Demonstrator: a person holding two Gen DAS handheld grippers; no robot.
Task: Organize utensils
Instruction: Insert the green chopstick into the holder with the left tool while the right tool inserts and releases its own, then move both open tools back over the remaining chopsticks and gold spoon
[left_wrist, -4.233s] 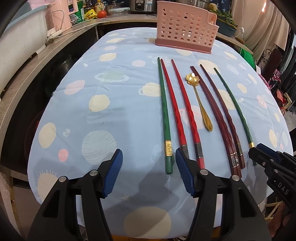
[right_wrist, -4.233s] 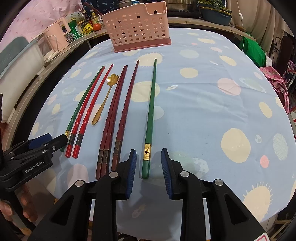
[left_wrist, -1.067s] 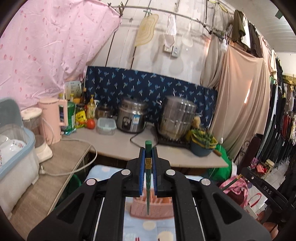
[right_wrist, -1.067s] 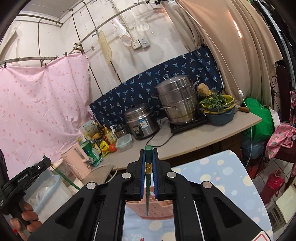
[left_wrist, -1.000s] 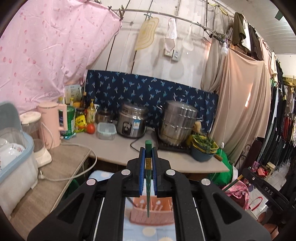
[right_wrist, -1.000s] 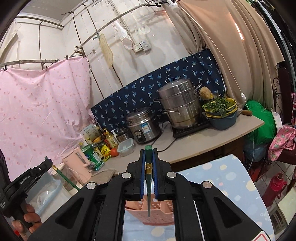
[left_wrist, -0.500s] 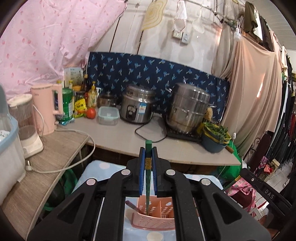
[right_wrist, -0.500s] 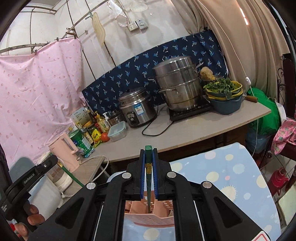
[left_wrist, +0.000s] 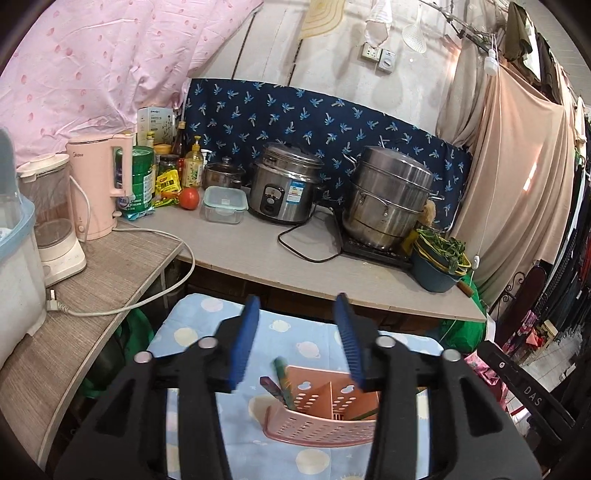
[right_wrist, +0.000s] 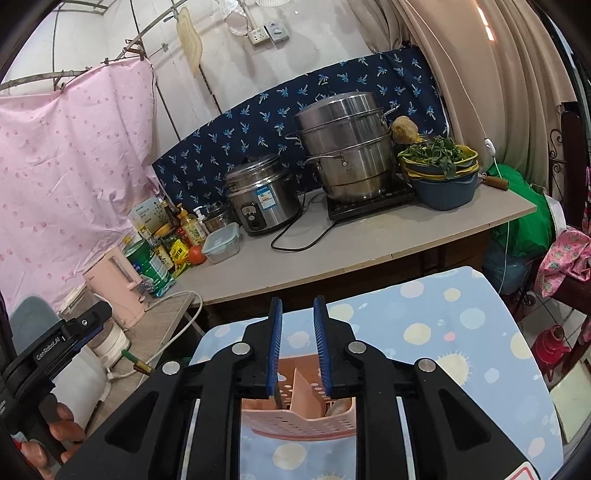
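Note:
A pink perforated utensil basket stands on the blue spotted tablecloth; it also shows in the right wrist view. A green chopstick and a dark red one lean in its left compartment. My left gripper is open and empty above the basket. My right gripper is open and empty just above the basket, with a green chopstick end below its left pad. The left gripper body shows at left with a green chopstick end near it.
A counter behind the table holds a rice cooker, a steel steamer pot, a pink kettle, bottles and a bowl of greens. Cloth hangs on the wall. Clothes hang at the right.
Both grippers have opened and let go of their green chopsticks, which now stand in the basket. Both cameras have tilted down toward the basket.

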